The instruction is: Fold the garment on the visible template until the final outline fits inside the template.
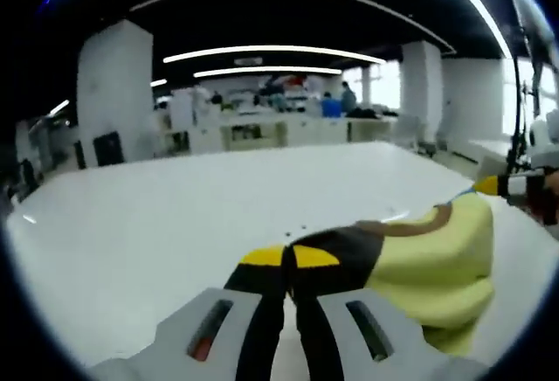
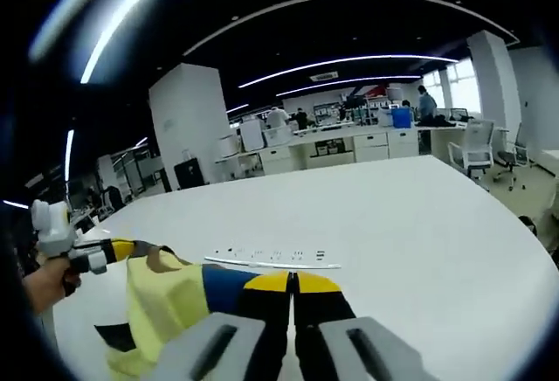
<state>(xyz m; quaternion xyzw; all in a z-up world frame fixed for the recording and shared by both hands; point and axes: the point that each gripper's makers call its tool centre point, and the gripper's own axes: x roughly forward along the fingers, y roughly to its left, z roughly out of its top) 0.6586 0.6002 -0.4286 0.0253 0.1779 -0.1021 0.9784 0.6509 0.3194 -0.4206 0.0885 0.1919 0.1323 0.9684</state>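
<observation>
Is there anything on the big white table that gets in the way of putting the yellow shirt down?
Nothing visible does. The yellow garment hangs from both grippers, left and right, above the bare white table.

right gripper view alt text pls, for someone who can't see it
The right tool, jaws closed, pinches a yellow garment lifted above a white table. At left, a hand holds the left tool, gripping the garment's other edge. A thin strip lies on the table; an office is behind.

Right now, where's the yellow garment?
The yellow garment hangs over the white table, pinched between both grippers: right of the left gripper, left of the right gripper.
</observation>
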